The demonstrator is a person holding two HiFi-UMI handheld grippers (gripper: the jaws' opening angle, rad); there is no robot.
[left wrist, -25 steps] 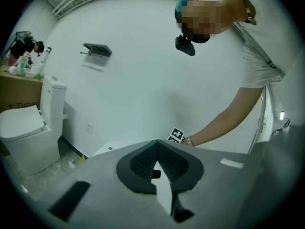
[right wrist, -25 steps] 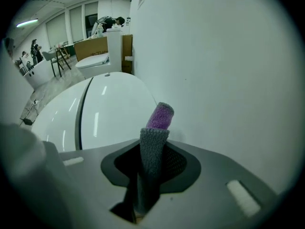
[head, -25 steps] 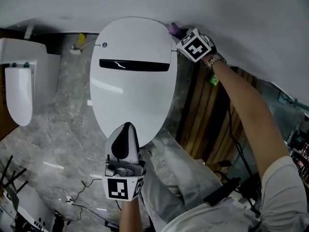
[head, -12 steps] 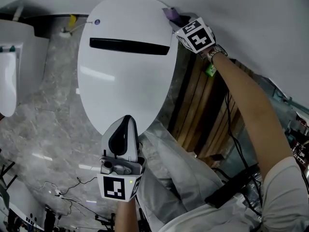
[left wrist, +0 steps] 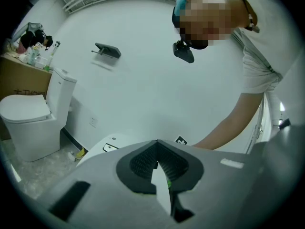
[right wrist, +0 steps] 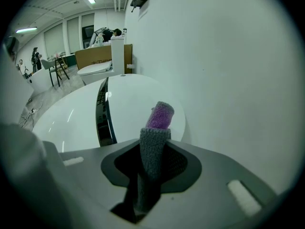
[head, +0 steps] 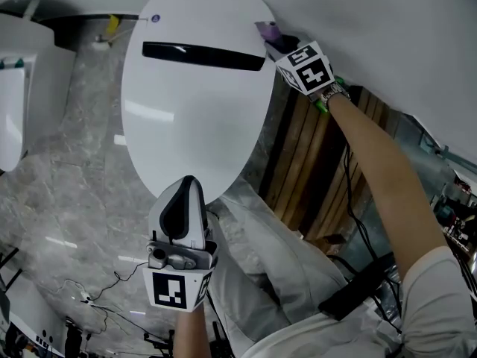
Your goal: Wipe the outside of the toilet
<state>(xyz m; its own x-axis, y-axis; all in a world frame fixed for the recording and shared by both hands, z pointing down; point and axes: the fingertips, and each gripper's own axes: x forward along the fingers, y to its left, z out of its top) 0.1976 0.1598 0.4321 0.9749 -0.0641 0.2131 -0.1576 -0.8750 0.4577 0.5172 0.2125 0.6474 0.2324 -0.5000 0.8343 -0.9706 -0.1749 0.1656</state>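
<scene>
- Where the scene closes off at the far side, a plain white wall [head: 387,36] runs behind everything, and a grey marbled floor [head: 67,200] lies below.
- Toilet [head: 194,103]: the task's thing, at centre and set against the far wall. Its white lid is shut and a black slot [head: 203,54] crosses its far end.
- Wooden slats [head: 313,162]: these stand just right of the toilet, under the person's outstretched right arm [head: 373,170].
- Second toilet [head: 22,88]: this one sits at the far left, well apart from the work.
- Left gripper [head: 185,189]: held near the lid's near edge, with its jaws drawn together and nothing between them. It appears idle.
- Right gripper [head: 277,43]: this reaches to the far right corner of the lid, by the wall, with its jaws clamped on the cloth.
- Cloth [head: 267,30]: a grey and purple roll that stands up out of the right jaws. Its purple tip lies at or just over the lid's far right edge, but contact cannot be confirmed.
- Step in hand, as judged: the wipe is being placed at the far right rim, where the lid meets the wall.
- Next move, as judged: press the cloth tip onto the shell and draw it nearward along the right flank. The grip must stay firm and clear of the wooden slats.
</scene>
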